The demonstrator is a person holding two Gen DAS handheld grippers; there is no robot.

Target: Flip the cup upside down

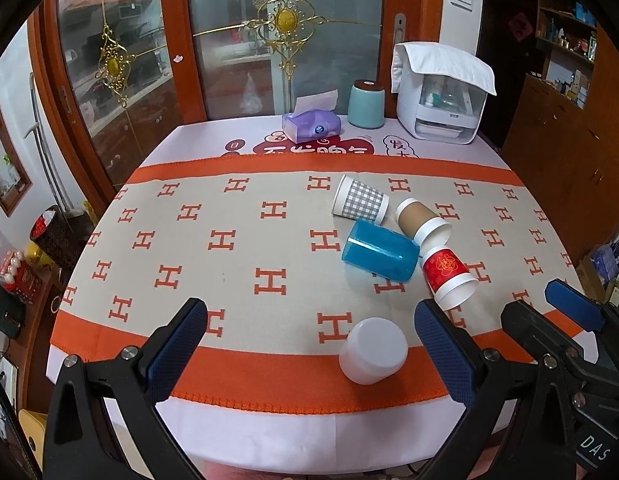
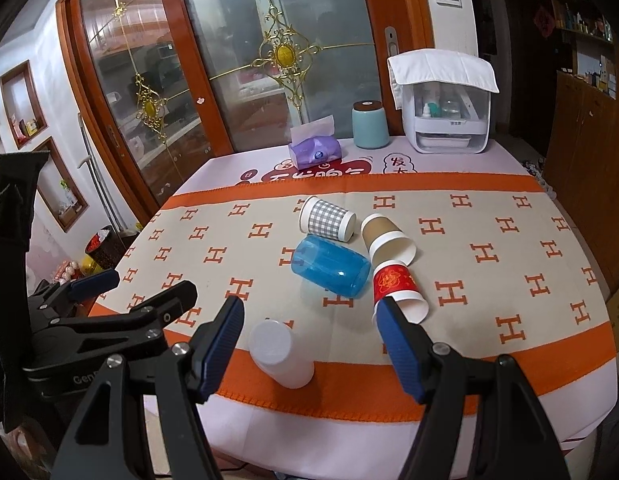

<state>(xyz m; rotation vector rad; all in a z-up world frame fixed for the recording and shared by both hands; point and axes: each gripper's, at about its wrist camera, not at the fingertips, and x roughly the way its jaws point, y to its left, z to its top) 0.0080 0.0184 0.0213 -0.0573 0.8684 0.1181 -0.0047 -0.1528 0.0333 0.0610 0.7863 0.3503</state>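
A white plastic cup (image 1: 372, 356) (image 2: 280, 354) stands upside down near the table's front edge. Behind it several cups lie on their sides: a blue plastic cup (image 1: 379, 250) (image 2: 329, 266), a grey checked paper cup (image 1: 360, 199) (image 2: 327, 218), a brown paper cup (image 1: 423, 222) (image 2: 387, 239) and a red paper cup (image 1: 449, 277) (image 2: 399, 292). My left gripper (image 1: 311, 320) is open and empty above the front edge, the white cup between its fingers' line. My right gripper (image 2: 311, 318) is open and empty, just in front of the white cup.
The table wears an orange and beige cloth (image 1: 229, 240) with H marks. At the back stand a purple tissue pack (image 1: 311, 124), a teal canister (image 1: 366, 104) and a white appliance (image 1: 441, 96) under a cloth. Glass doors stand behind; a wooden cabinet is at the right.
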